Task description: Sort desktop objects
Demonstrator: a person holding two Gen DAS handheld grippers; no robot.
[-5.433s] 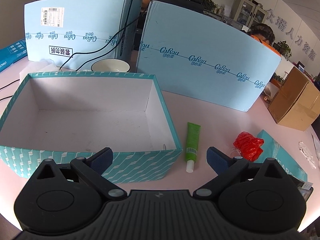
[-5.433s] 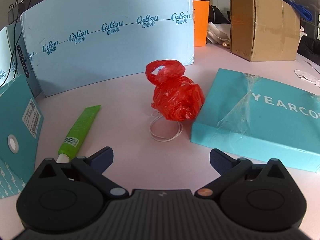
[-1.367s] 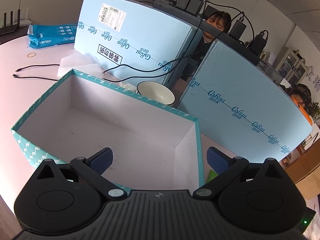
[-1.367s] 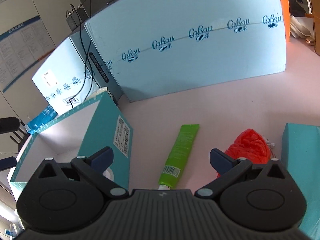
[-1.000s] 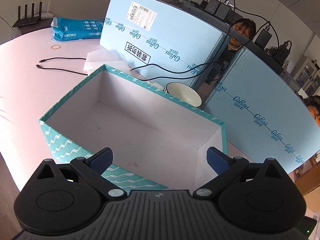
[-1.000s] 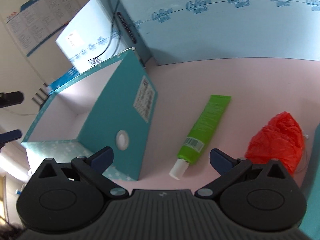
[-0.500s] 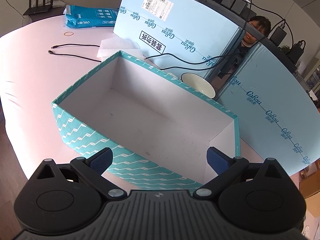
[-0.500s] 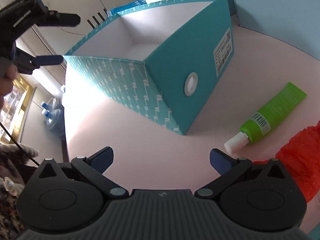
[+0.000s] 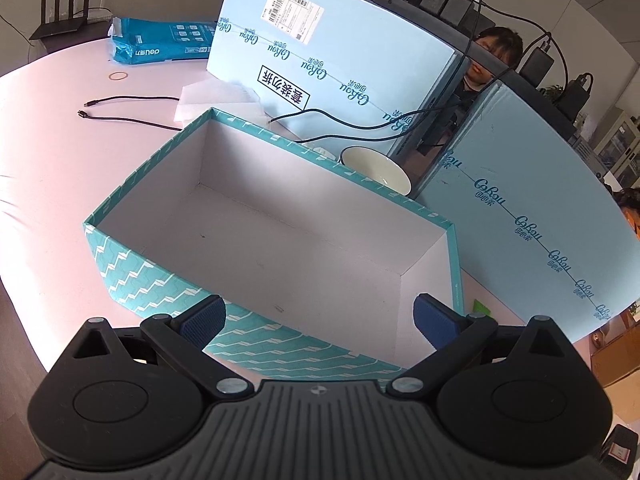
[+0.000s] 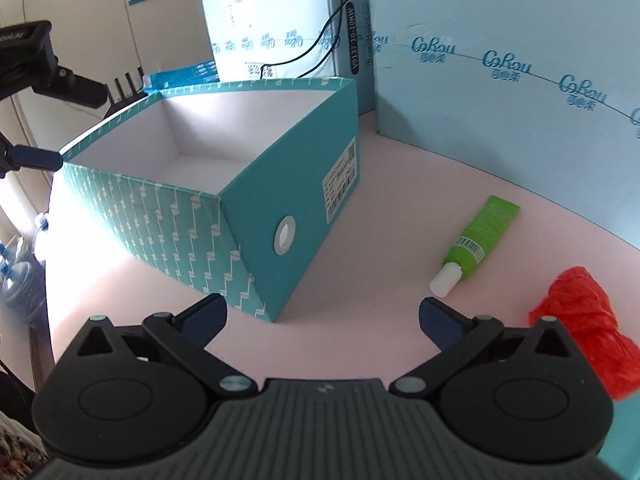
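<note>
Looking over the pink table [image 10: 400, 216], we see bare room between the open teal cardboard box [image 10: 256, 200] and the green squeeze tube with a white cap [image 10: 478, 240], which lies beside the box's labelled end. Our crumpled red plastic bag [image 10: 580, 320] is partly cut off behind the right gripper [image 10: 322, 318]. Both it and the left gripper [image 9: 318, 318], over the box's near wall, have their 2 fingers spread wide, holding nothing.
</note>
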